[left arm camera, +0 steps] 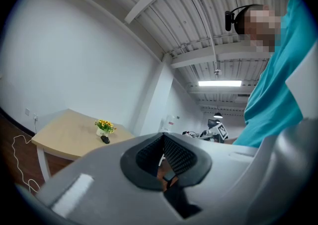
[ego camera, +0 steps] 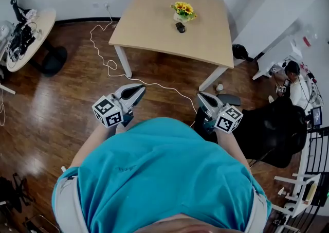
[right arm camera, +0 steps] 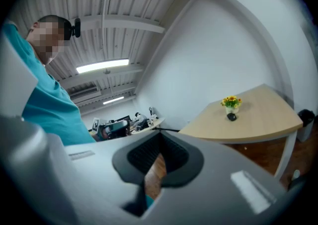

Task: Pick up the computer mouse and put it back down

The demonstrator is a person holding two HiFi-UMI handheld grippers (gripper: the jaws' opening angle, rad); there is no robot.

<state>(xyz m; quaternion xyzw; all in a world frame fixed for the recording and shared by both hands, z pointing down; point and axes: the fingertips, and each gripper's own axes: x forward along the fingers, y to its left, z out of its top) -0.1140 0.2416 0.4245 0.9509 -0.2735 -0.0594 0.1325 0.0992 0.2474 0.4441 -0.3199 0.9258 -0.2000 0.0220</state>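
Observation:
The black computer mouse (ego camera: 180, 27) lies on the light wooden table (ego camera: 154, 21), just in front of a small pot of yellow flowers (ego camera: 183, 11). Both grippers are held close to the person's body over the wooden floor, well short of the table. My left gripper (ego camera: 140, 89) is shut and holds nothing. My right gripper (ego camera: 201, 95) is also shut and empty. In the left gripper view the mouse (left arm camera: 105, 139) shows far off beyond the closed left gripper (left arm camera: 164, 159). In the right gripper view the mouse (right arm camera: 232, 116) is likewise distant from the right gripper (right arm camera: 158, 157).
A white cable (ego camera: 110, 65) snakes over the floor by the table's near left leg. A round table (ego camera: 36, 34) with dark gear stands at the far left. A black chair (ego camera: 272, 129) and cluttered white furniture (ego camera: 288, 67) stand at the right.

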